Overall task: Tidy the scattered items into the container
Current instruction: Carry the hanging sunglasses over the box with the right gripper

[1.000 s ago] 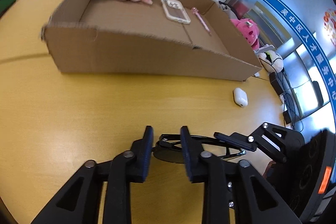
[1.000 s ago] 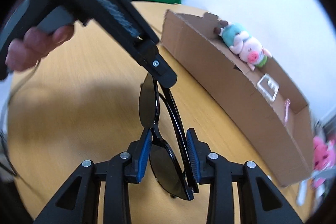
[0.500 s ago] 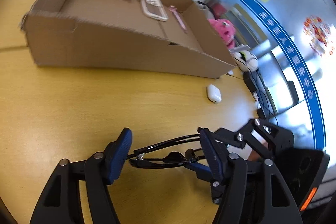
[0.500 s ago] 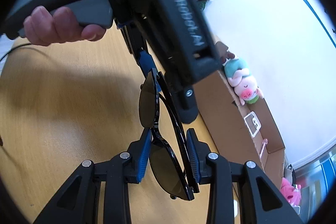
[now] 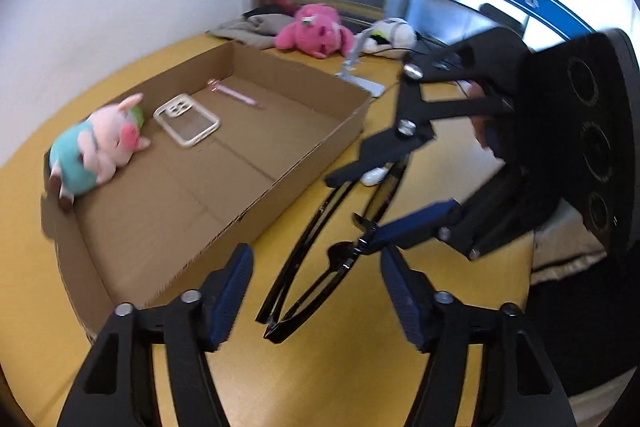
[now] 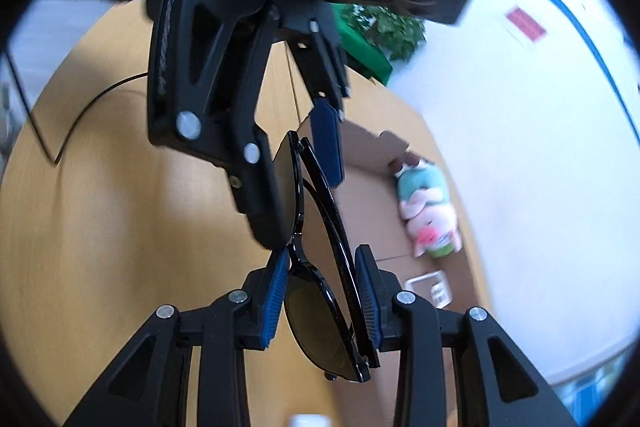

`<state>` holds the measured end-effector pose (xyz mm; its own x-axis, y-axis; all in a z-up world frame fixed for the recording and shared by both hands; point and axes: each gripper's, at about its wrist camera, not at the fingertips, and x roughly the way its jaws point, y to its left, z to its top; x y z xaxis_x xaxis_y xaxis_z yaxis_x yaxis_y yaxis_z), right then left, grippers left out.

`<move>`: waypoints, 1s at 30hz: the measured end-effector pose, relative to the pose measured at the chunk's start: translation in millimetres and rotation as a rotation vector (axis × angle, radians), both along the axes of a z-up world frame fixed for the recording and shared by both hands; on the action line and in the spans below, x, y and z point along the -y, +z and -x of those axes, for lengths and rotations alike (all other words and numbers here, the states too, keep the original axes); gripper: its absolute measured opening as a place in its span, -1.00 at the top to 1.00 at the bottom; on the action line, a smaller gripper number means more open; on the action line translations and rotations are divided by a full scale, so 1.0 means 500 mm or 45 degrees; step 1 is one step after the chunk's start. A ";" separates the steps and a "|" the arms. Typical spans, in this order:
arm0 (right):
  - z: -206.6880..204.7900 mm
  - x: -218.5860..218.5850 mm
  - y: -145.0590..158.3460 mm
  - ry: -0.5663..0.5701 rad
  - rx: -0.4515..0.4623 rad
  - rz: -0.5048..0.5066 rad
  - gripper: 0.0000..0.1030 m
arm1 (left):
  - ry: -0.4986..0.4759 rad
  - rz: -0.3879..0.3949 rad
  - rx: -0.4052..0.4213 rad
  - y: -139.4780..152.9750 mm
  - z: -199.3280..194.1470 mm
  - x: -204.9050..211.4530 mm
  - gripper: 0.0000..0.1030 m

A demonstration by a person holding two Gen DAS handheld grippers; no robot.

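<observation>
Right tool [image 6: 322,301] has its 2 blue pads pressed on a folded pair of black sunglasses [image 6: 320,311], one pad on the lens front and the other on the folded arms, holding them clear above the yellow worktop [image 6: 120,227]. Left tool [image 5: 316,291] stands about half open with its jaws closing; the far end of the sunglasses [image 5: 320,259] sits between its pads, and in the left wrist view neither pad presses on the frame. Both tools hover beside the long near wall of the cardboard box [image 5: 304,163], which serves as the landmark. Inside the box, a pink pig plush in a teal shirt [image 5: 96,155] lies at one end, a clear phone case [image 5: 186,119] lies just beside it toward the box's middle, and a pink pen [image 5: 236,95] lies farther along near the back wall. Just outside the box, close to its near wall, a small white earbud case [image 5: 374,175] rests on the worktop, partly hidden behind the right tool. Beyond the box's far end lie a bright pink plush [image 5: 316,31] and a white plush [image 5: 390,35].
</observation>
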<state>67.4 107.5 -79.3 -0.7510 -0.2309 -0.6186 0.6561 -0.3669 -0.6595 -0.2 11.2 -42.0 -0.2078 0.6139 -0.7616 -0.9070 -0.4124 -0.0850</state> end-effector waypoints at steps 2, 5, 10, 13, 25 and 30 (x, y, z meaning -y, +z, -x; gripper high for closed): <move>0.001 -0.009 0.014 0.052 0.003 -0.032 0.37 | -0.068 0.046 -0.042 0.008 -0.003 -0.008 0.17; -0.001 -0.009 0.038 0.138 0.013 -0.090 0.36 | -0.154 0.114 -0.063 0.012 0.004 -0.020 0.44; 0.003 -0.017 0.068 0.238 0.008 -0.197 0.37 | -0.237 0.152 -0.104 0.038 0.014 -0.036 0.54; 0.024 -0.022 0.088 0.277 0.004 -0.248 0.37 | -0.262 0.183 -0.145 0.056 0.030 -0.040 0.55; 0.206 -0.023 0.141 0.243 -0.059 -0.258 0.37 | -0.263 0.283 -0.199 0.112 0.225 -0.025 0.56; 0.293 -0.025 0.109 0.199 -0.047 -0.213 0.37 | -0.267 0.344 -0.146 0.075 0.325 -0.022 0.56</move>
